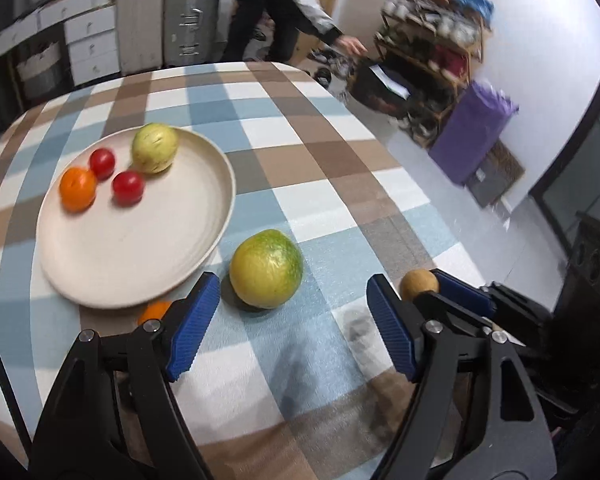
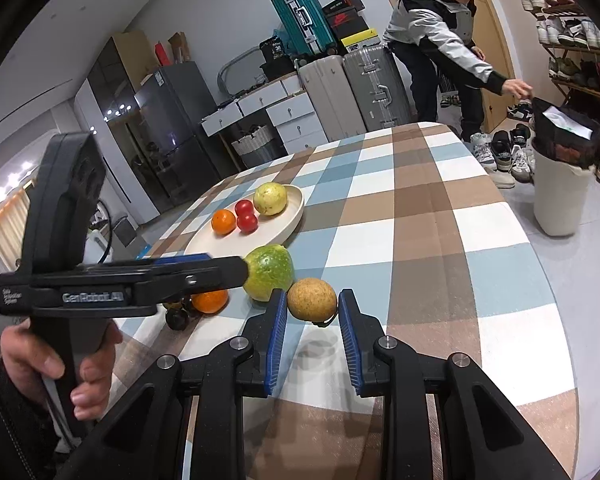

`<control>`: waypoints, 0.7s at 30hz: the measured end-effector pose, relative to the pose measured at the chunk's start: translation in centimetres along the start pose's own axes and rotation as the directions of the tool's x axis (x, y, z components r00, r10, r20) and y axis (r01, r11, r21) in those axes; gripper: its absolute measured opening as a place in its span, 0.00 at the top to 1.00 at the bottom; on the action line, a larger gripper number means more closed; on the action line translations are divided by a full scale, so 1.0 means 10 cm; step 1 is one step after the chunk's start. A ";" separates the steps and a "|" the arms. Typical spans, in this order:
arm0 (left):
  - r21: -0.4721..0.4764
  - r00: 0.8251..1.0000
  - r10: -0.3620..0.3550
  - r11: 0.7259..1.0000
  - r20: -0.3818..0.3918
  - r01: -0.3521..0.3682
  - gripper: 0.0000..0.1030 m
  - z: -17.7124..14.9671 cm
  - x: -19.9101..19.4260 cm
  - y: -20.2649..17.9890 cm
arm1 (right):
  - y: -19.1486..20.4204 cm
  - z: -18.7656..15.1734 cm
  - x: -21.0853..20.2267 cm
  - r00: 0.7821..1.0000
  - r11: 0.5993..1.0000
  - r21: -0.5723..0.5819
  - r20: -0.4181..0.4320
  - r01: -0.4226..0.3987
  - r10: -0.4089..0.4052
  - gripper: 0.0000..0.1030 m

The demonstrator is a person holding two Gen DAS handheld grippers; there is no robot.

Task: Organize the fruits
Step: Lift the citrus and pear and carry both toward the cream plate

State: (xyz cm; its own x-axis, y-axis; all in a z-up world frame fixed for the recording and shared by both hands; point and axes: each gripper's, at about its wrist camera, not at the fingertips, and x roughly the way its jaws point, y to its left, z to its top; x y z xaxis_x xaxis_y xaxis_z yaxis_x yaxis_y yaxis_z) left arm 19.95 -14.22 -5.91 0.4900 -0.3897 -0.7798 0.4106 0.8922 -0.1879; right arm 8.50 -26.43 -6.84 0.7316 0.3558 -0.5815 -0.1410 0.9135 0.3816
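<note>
A cream plate [image 1: 112,256] [image 2: 288,216] holds a pale green fruit [image 1: 155,148], two red tomatoes [image 1: 128,187] and an orange [image 1: 77,189]. A large yellow-green citrus [image 1: 266,269] [image 2: 269,273] lies on the table beside the plate. My left gripper [image 1: 294,312] is open, just short of it. A brown round fruit [image 2: 311,299] [image 1: 418,284] sits at the tips of my right gripper [image 2: 312,316], whose jaws are open on either side of it. A second orange [image 2: 209,301] [image 1: 155,312] lies off the plate.
The round table has a checked blue, brown and white cloth [image 2: 440,216]. Dark small fruits [image 2: 178,318] lie near the loose orange. A person [image 2: 440,28] stands beyond the table by a bin [image 2: 560,196] and shoe rack.
</note>
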 end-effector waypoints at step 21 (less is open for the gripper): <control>0.205 0.984 0.111 0.975 -0.136 -0.082 0.51 0.24 0.81 -0.18 | -0.14 -0.07 -0.08 0.999 0.998 0.053 0.029 -0.015 0.014 0.74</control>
State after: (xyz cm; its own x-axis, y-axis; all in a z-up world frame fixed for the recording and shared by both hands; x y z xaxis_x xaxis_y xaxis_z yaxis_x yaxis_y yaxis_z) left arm 25.01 -19.52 -10.42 0.4231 -0.2532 -0.8700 0.5182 0.8553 0.0031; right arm 7.58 -27.84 -7.40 0.7484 0.3624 -0.5555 -0.1166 0.8964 0.4277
